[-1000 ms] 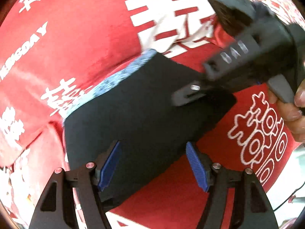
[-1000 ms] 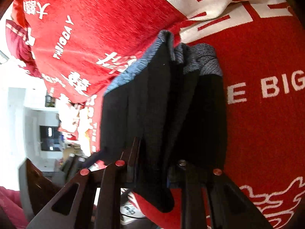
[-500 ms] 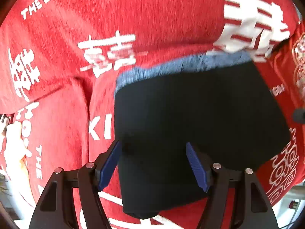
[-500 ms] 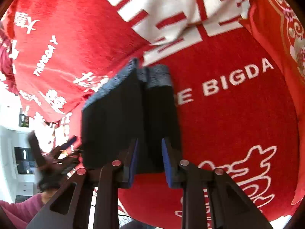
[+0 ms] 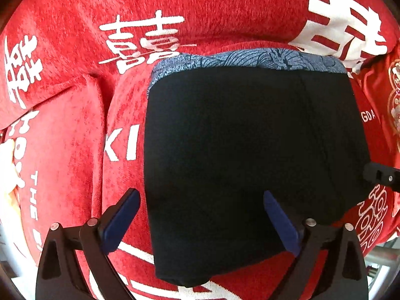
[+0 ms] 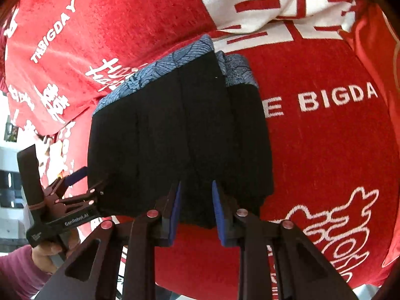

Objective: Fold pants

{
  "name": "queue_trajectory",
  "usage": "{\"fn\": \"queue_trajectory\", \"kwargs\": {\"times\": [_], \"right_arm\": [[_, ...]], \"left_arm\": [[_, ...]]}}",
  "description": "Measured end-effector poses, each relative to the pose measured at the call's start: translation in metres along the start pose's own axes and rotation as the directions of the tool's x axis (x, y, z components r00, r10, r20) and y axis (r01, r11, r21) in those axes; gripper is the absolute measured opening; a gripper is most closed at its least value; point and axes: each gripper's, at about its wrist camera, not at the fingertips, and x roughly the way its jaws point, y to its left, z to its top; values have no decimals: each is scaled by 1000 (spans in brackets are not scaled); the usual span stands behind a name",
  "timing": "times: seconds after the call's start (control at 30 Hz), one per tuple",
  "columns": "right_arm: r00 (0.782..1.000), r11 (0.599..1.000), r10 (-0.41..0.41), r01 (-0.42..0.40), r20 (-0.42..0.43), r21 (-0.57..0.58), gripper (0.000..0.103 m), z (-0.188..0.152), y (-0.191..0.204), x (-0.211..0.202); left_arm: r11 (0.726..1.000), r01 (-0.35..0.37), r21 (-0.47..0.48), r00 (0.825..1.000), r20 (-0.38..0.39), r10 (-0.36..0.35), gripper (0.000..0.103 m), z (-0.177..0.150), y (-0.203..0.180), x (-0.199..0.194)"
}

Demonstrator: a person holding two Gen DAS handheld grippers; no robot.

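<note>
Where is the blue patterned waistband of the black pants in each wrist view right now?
Left wrist: the waistband runs across the upper centre, along the far edge of the black pants.
Right wrist: the waistband slants from mid-left up to top centre, folded over at its right end.
Shared landmark: the red cloth with white lettering beneath.

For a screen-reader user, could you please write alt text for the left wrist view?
Folded black pants with a blue patterned waistband lie on a red cloth printed with white characters. The left hand-held gripper is open over their near edge, its blue pads spread wide.
</note>
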Motion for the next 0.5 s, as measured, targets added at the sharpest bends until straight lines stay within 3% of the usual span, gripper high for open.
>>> {"fn": "queue_trajectory", "kwargs": {"times": [0.2, 0.4, 0.5], "right_arm": [[997, 997, -74, 74, 21, 11, 29, -3, 11, 1], [991, 992, -120, 117, 60, 47, 37, -13, 18, 0], [986, 989, -140, 136, 85, 49, 46, -15, 24, 1]], "left_arm": [[1000, 29, 10, 1000, -4, -29, 102, 0, 3, 3], [998, 48, 45, 999, -10, -47, 102, 2, 3, 5], [997, 53, 55, 999, -8, -53, 102, 2, 2, 7]]}}
